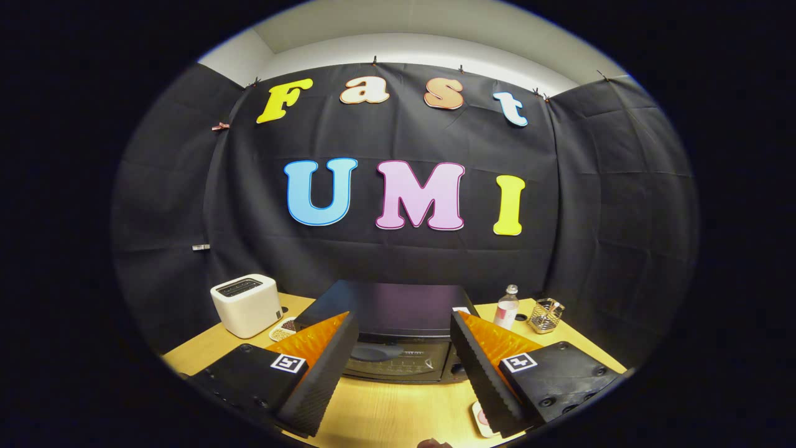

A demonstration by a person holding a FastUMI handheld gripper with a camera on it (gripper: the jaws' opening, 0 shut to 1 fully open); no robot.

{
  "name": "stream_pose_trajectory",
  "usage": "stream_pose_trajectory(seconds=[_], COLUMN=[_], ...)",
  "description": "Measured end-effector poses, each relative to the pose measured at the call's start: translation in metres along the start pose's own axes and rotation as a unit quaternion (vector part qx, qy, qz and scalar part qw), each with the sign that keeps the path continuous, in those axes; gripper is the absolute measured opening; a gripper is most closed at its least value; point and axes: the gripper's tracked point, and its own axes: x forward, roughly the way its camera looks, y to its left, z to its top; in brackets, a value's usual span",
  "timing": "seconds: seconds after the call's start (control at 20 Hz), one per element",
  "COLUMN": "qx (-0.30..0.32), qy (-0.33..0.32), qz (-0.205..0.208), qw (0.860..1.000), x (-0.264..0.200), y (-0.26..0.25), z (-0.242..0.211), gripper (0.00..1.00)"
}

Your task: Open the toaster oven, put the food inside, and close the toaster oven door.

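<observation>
The gripper hung spread wide with nothing between its fingers, held above the wooden table and aimed at the black toaster oven, which sat straight ahead at twelve o'clock from the fingertips, framed in the gap between them. The oven's door appeared closed, its front panel and handle facing the gripper, so the first step of the task looked not yet begun; the wide spread of the fingers suited a reach for the door handle. A white toaster stood on the table at about ten o'clock from the oven, just beside its left flank, with a small speckled dish tucked between the two, half hidden by the left finger. At about two o'clock from the oven stood a small clear bottle, and just beyond it a wire basket, both well clear of the door's swing, probably set aside to leave the front of the oven free. Near the right finger's base, at about five o'clock from the oven, a pale round thing lay on the table, possibly a plate with the food, though too little of it was visible to tell. The centred aim suggested an approach lined up on the oven's front.
</observation>
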Motion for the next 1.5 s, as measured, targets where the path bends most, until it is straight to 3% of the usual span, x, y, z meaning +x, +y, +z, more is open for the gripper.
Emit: stream_pose_trajectory(seconds=[0.8,1.15,1.5], qx=[0.021,0.026,0.021], qy=[0.129,0.157,0.185], qz=[-0.032,-0.049,-0.033], qw=[0.991,0.986,0.982], x=[0.1,0.106,0.095], y=[0.045,0.039,0.043], z=[-0.086,-0.107,-0.113], gripper=[0.99,0.99,0.97])
